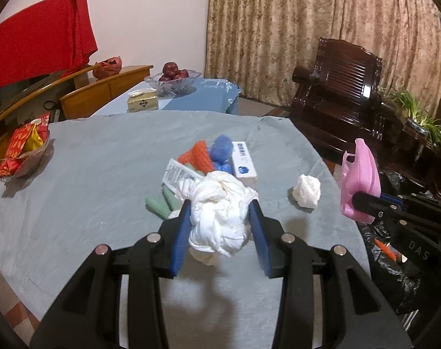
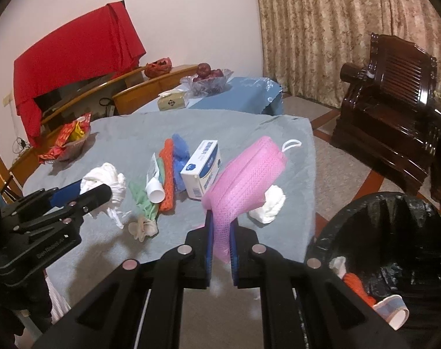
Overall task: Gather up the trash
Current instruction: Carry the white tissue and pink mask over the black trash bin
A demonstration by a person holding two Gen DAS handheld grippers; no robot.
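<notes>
the round table [image 1: 89, 174], under a grey-blue cloth, carries the litter in one loose cluster at its middle, which keeps every piece within reach of both hands from the near edge. the bin with a black liner [image 2: 394, 232] stands just off the table's right side, mouth open and already holding a few scraps, so a load needs only a short swing to the right. the white box [image 2: 204, 168], the orange mesh sleeve [image 2: 168, 174], the blue wad, the green wrapper and the tube still lie together on the cloth, with a small crumpled tissue [image 2: 268, 203] apart near the right edge. the right gripper [image 2: 221, 244] is pinched nearly closed on a thin pink mask [image 2: 246, 174], held clear of the table. the left gripper [image 1: 220, 224] holds its jaws partway apart, clamped around a bulky wad of white tissue [image 1: 217, 218] above the cloth, probably bound for the bin.
</notes>
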